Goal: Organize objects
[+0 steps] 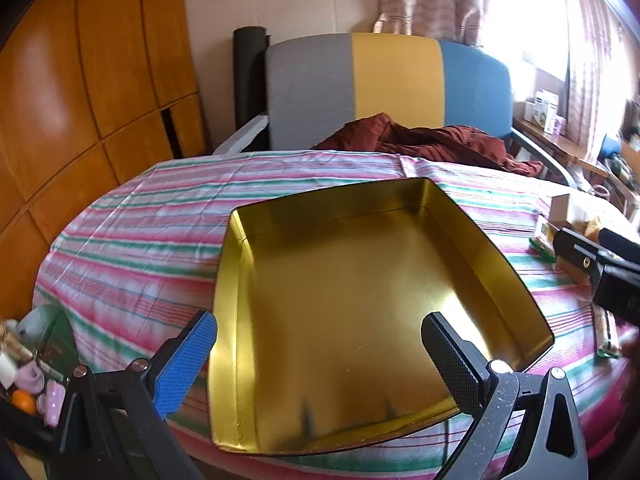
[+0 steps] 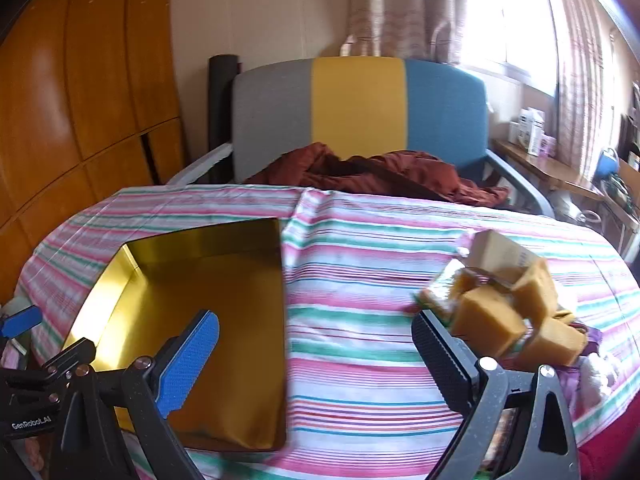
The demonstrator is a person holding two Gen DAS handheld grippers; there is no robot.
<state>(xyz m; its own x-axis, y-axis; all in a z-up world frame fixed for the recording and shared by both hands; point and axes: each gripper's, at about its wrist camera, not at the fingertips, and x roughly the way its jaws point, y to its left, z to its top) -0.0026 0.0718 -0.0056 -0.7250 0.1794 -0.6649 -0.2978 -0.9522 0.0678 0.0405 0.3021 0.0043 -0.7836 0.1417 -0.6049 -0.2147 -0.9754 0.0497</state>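
An empty gold tin tray (image 1: 516, 276) lies on the striped tablecloth; it also shows at the left of the right wrist view (image 2: 132, 264). My left gripper (image 1: 320, 354) is open and empty, over the tray's near end. My right gripper (image 2: 316, 352) is open and empty above the cloth, between the tray and a pile of yellow-brown snack blocks (image 2: 488, 320) and wrapped packets (image 2: 436, 292) at the right. The right gripper also shows at the right edge of the left wrist view (image 1: 600, 256).
A chair with grey, yellow and blue back (image 1: 392, 80) holds a dark red cloth (image 1: 432, 136) behind the table. A basket of small items (image 1: 28, 372) sits at the left. A green packet (image 1: 608, 332) lies right of the tray. A wooden wardrobe (image 1: 80, 80) stands at the left.
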